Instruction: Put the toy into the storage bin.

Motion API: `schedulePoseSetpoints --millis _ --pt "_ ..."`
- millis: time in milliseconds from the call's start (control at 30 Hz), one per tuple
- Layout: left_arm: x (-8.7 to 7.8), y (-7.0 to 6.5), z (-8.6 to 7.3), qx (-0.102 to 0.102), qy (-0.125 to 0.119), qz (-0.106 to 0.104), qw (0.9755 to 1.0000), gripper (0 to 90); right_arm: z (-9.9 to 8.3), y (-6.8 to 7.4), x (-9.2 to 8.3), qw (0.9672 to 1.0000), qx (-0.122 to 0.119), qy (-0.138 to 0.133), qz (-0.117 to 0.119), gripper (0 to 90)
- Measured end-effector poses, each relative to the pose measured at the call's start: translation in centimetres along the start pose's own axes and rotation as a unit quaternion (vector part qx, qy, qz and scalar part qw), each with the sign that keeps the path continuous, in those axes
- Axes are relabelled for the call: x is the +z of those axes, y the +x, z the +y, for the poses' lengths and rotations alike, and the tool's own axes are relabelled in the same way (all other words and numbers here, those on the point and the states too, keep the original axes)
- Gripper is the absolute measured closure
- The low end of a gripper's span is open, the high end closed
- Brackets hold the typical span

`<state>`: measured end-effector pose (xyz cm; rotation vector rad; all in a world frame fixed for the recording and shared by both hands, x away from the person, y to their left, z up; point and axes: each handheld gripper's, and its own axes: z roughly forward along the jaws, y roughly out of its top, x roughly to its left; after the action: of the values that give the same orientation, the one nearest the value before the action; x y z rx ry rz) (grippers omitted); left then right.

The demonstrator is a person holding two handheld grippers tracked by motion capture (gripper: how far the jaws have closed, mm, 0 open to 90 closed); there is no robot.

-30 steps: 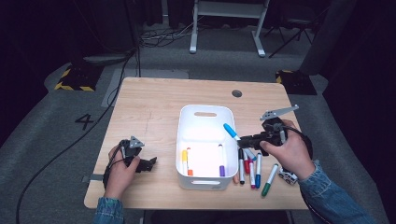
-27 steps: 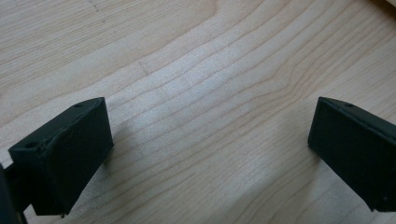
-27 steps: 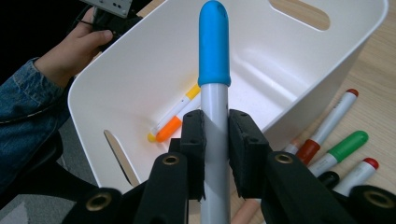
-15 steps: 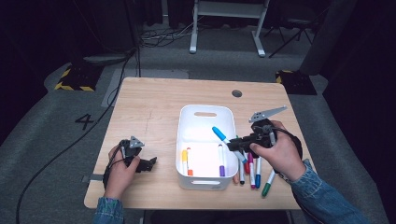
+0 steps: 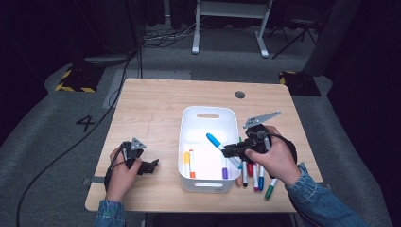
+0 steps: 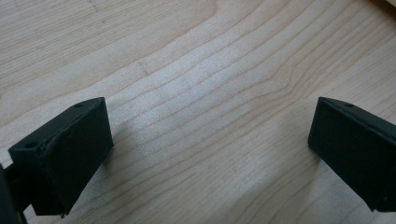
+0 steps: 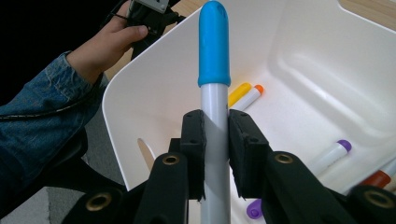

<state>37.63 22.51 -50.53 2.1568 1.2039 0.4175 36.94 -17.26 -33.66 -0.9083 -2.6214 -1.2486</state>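
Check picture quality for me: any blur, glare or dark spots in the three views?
High view: table well lit, surroundings nearly black, slightly soft. Left gripper view: wood grain sharp, jaws slightly blurred. Right gripper view: blue marker and white bin crisp, mild sheen on the bin wall, left corner dark.

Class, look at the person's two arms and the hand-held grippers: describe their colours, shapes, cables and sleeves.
Both arms wear blue denim sleeves. Each hand carries a black gripper with two blocky black jaws. The left gripper has a small grey three-cornered plate on top and a black cable trailing off the table. The right gripper bears a longer grey plate; its jaw arms show brass-coloured rivets.
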Motion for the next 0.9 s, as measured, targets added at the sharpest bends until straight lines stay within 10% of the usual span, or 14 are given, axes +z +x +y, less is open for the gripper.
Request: schedulePoseSetpoints --millis 900 --pt "0.0 0.0 0.0 -0.001 0.0 -0.001 1.0 0.0 -1.2 0.5 2.9 0.9977 -0.024 0.062 -0.011 76.8"
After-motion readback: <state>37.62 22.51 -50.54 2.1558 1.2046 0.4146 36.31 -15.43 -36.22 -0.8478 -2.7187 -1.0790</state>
